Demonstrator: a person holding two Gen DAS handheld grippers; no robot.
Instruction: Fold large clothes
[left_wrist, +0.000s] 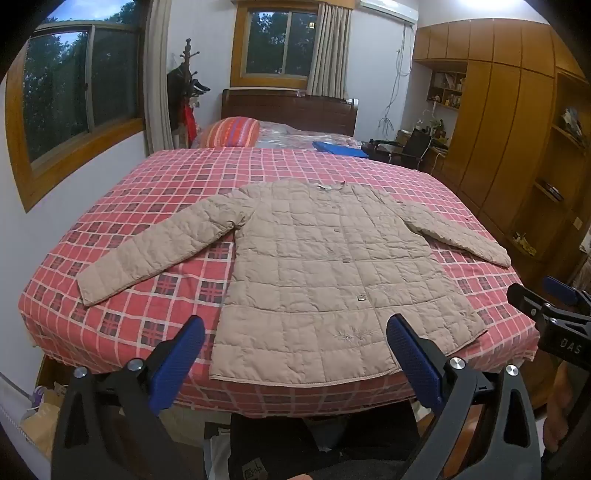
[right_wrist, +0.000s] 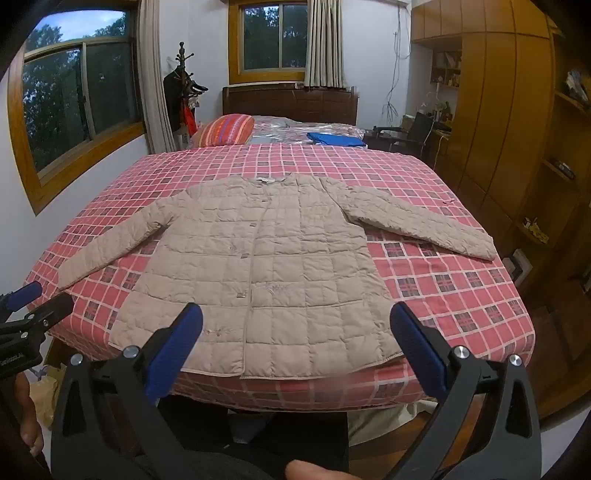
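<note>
quilted beige jacket (left_wrist: 325, 258) lies face up and spread flat on the red checked bed (left_wrist: 155, 184), sleeves out, hem at the near edge, seemingly ready for folding, while left gripper (left_wrist: 295, 350) and right gripper (right_wrist: 295, 347) hover wide open, holding nothing.

Left gripper (left_wrist: 295, 343): black angular arms, blue ribbed pads (left_wrist: 413, 354), silver round screws at the joints. Right gripper (right_wrist: 295, 339): same build. In the left wrist view, at 3 o'clock, the right gripper's black body carries white letters "DAS".
</note>
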